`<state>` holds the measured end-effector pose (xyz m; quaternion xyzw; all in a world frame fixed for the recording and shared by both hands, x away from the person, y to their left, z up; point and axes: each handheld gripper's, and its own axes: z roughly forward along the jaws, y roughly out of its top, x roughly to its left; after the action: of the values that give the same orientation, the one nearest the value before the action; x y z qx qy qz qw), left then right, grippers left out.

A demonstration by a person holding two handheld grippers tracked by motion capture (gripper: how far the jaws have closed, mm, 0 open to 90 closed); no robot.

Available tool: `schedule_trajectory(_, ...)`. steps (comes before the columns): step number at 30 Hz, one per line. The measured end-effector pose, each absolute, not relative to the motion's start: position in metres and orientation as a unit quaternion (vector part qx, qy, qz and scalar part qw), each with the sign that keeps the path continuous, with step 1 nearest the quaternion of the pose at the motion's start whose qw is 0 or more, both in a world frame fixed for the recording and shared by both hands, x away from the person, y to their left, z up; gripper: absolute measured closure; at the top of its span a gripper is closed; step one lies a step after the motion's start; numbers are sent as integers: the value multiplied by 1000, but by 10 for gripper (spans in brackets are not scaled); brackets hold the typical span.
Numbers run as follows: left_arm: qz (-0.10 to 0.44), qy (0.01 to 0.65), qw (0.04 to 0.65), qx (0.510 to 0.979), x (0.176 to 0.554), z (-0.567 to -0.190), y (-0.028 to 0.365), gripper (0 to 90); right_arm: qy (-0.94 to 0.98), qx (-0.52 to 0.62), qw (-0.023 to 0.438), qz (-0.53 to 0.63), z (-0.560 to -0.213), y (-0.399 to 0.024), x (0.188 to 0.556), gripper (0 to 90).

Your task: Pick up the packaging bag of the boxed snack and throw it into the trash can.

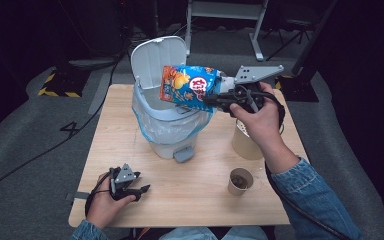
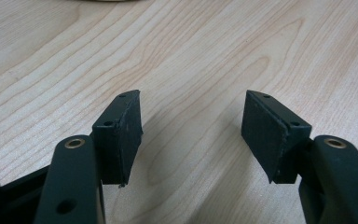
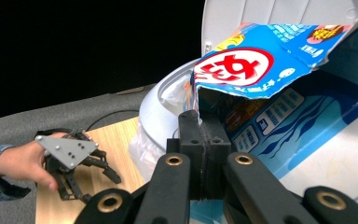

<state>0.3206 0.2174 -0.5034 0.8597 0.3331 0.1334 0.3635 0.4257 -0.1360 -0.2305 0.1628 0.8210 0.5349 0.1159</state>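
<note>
My right gripper [image 1: 213, 98] is shut on the edge of a blue snack carton [image 1: 187, 87] with a red and white logo. It holds the carton tilted above the mouth of a white pedal bin [image 1: 152, 60], whose lid stands up. In the right gripper view the jaws [image 3: 204, 126] meet on the carton's torn open end [image 3: 270, 93], with the bin lid [image 3: 279, 11] right behind it. My left gripper [image 1: 142, 189] rests on the wooden table [image 1: 195, 195] near its front left corner. Its pads [image 2: 123, 135] stand apart over bare wood, with nothing between them.
The bin holds a clear plastic liner [image 1: 165, 127], and its pedal [image 1: 184, 155] faces the table's front. A tall paper cup [image 1: 245, 145] stands under my right wrist. A small paper cup [image 1: 240, 181] with brown contents is nearer the front. Dark floor and cables surround the table.
</note>
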Motion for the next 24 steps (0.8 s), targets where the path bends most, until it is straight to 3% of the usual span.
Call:
schedule_trajectory(11, 136, 332, 362, 860, 321, -503, 218, 384, 816, 185, 100, 538, -238, -123, 437, 873)
schedule_trajectory(15, 134, 333, 363, 860, 321, -503, 217, 384, 809, 202, 97, 543, -233, -122, 437, 757)
schedule_trajectory(17, 135, 332, 363, 860, 321, -503, 218, 384, 809, 203, 100, 542, -232, -122, 436, 748)
schedule_trajectory(21, 132, 335, 364, 859, 320, -504, 217, 384, 806, 210, 101, 545, -231, -119, 433, 602)
schedule_trajectory(24, 132, 335, 364, 859, 320, -504, 217, 384, 804, 208, 93, 549, -231, -115, 431, 568)
